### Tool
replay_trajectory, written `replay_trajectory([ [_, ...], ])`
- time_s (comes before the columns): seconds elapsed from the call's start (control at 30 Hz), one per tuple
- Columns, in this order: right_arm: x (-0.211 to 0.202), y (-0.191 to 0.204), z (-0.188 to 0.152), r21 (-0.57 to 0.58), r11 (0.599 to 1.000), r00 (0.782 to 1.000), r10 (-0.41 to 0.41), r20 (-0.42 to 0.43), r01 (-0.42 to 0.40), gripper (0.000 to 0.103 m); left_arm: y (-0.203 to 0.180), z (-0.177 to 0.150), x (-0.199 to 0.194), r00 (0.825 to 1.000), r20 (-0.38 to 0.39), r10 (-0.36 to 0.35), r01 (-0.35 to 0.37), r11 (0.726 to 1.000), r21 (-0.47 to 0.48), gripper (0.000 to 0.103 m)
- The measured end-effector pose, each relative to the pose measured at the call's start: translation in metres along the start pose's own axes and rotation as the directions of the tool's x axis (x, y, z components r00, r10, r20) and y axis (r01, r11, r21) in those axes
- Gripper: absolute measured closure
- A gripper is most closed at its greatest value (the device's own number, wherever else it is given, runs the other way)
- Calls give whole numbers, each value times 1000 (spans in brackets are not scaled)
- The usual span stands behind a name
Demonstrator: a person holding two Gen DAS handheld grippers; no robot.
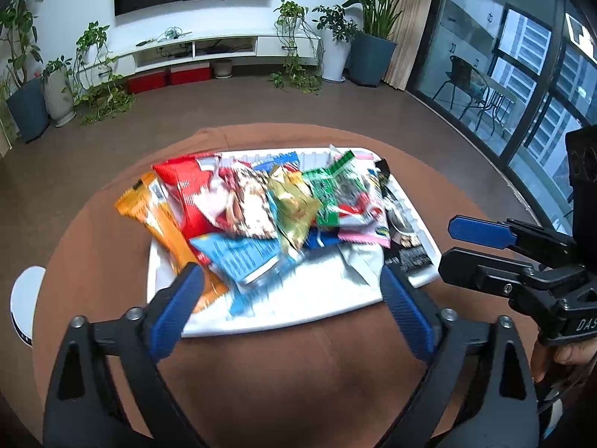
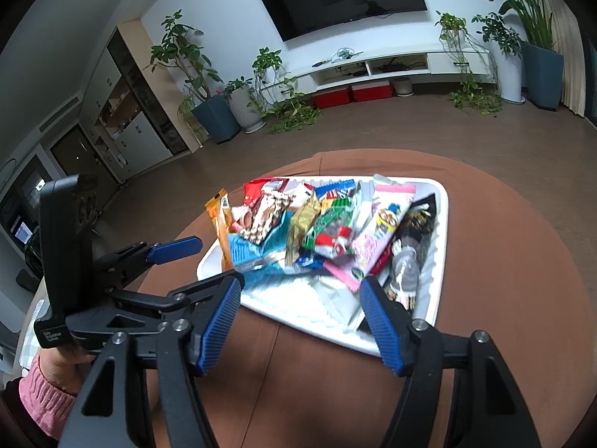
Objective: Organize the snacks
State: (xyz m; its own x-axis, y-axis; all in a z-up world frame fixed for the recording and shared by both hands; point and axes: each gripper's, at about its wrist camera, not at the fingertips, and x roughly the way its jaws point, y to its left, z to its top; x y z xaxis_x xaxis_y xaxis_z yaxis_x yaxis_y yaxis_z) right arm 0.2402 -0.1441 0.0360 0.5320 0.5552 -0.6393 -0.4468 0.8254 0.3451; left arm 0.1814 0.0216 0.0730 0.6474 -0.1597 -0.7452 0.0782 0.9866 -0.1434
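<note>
Left gripper (image 1: 291, 287) angled downward, jaws wide, nothing between; right gripper (image 2: 298, 298) at its three o'clock, parted, empty.

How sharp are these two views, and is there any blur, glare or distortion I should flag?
Left wrist view: the snacks on the tray are smeared by motion blur, while the left gripper stays sharp; strong fisheye bending at the window frames. Right wrist view: the snacks are softer but labels remain partly readable; the right gripper is crisp; dark vignette in the corners. No harsh glare in either view.
</note>
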Motion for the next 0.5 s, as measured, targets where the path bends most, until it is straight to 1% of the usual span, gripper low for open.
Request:
replay_trajectory([
  [0.17,-20,11,-19,-17,1000,1000,-20,19,21,27,-8,-21,-16,1000,-1,-3,3,1000,-18,4],
  [0.3,-37,21,-37,-39,998,998,-55,38,56,22,-17,-39,-35,1000,13,18,-17,1000,-16,4],
  [0.37,-46,25,-47,-39,997,996,-70,49,72,15,-23,-47,-47,999,25,37,-37,999,-5,4],
  [0.43,-57,29,-58,-41,995,994,-91,64,94,12,-28,-55,-59,998,39,49,-49,999,2,4],
  [0.5,-66,33,-66,-38,993,991,-104,81,108,11,-34,-63,-68,997,45,62,-63,998,13,3],
])
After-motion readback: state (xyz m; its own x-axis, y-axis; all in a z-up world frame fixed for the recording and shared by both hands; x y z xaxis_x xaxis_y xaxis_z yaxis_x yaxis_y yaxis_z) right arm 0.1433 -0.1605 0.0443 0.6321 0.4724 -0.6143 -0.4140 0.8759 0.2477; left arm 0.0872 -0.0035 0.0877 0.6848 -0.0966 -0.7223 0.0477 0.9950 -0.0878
